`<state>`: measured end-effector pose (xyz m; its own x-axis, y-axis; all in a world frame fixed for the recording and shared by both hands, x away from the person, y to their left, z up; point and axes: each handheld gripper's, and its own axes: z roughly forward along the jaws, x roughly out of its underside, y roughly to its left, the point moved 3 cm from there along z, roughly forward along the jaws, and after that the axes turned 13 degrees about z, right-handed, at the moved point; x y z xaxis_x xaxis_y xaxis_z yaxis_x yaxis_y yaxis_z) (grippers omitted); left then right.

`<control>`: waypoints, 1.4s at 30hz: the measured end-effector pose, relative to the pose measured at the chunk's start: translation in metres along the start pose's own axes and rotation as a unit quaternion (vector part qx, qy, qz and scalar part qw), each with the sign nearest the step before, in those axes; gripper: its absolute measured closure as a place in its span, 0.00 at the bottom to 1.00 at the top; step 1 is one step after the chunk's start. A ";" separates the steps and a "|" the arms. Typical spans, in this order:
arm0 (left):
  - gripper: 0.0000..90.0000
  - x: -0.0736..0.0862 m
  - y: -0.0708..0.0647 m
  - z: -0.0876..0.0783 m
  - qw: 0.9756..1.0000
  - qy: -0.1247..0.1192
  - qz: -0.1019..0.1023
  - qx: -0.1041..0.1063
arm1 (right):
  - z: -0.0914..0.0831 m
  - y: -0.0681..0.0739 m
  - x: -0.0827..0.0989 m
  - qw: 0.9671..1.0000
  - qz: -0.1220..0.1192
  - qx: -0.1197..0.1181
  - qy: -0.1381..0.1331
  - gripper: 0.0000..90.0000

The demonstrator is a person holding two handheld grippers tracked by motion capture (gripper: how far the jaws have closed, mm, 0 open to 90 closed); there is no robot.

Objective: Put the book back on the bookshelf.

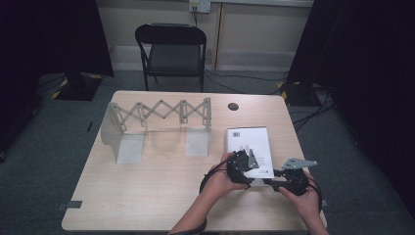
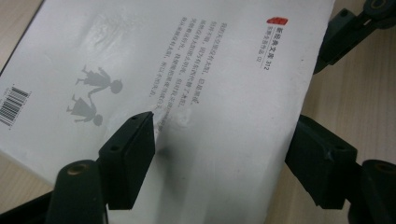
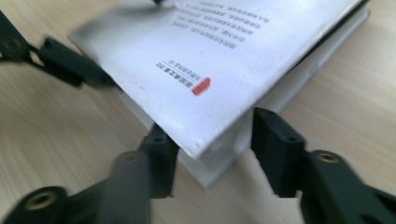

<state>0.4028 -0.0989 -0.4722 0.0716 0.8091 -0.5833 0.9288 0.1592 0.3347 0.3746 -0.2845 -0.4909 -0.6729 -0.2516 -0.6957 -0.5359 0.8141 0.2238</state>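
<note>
Black jaws of the right gripper (image 3: 212, 154) sit on either side of the book's (image 3: 196, 56) near corner, fairly narrow, one under the lifted cover edge and one beside the page block; can't really tell if they're pinching it. That book is a white paperback lying back cover up, with a small red logo, lines of grey print, two grey child figures and a barcode near one corner.

On the table (image 1: 147, 196) the book (image 1: 247, 142) lies toward 3 o'clock from the middle, its near edge right at both grippers. Over at the left gripper (image 2: 219, 154), the jaws stand wide: one tip presses on the cover, denting it a bit, while the other hangs off the book's side edge over bare wood.

A folding metal rack (image 1: 159, 122) stands at about 11 o'clock, well apart from the book. Plenty of bare wood runs from 6 to 9 o'clock. Behind the far edge, at 12, stands a black chair (image 1: 171, 49).
</note>
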 end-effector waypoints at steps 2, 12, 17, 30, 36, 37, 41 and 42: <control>0.28 0.002 -0.001 0.003 1.000 0.003 0.002 0.002 | 0.003 0.000 0.004 1.000 -0.017 0.009 0.011 0.55; 0.21 0.000 -0.001 0.005 1.000 -0.006 0.004 0.006 | 0.005 0.003 0.003 1.000 -0.017 -0.001 0.020 0.60; 0.17 -0.008 0.002 0.001 1.000 -0.015 0.005 -0.008 | -0.009 0.010 -0.011 0.999 -0.003 -0.043 -0.027 0.75; 0.08 -0.014 -0.006 0.011 0.997 0.015 0.032 -0.067 | -0.011 0.014 -0.015 0.999 -0.003 -0.035 -0.037 0.75; 0.32 -0.012 -0.001 0.004 0.997 -0.009 0.014 -0.074 | -0.011 0.014 -0.015 0.999 0.000 -0.033 -0.037 0.72; 0.32 -0.012 -0.001 0.002 0.997 -0.007 0.020 -0.073 | -0.011 0.014 -0.015 0.998 0.003 -0.037 -0.043 0.71; 0.37 -0.012 -0.001 0.000 0.997 -0.001 0.032 -0.077 | -0.011 0.015 -0.015 0.998 0.001 -0.042 -0.039 0.65; 0.38 -0.012 -0.002 0.001 0.996 0.000 0.033 -0.077 | -0.011 0.014 -0.014 0.999 -0.002 -0.038 -0.038 0.64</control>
<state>0.4004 -0.1091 -0.4663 0.1313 0.8208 -0.5559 0.8549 0.1902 0.4827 0.3710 -0.2753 -0.4700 -0.6319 -0.2121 -0.7455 -0.5779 0.7699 0.2707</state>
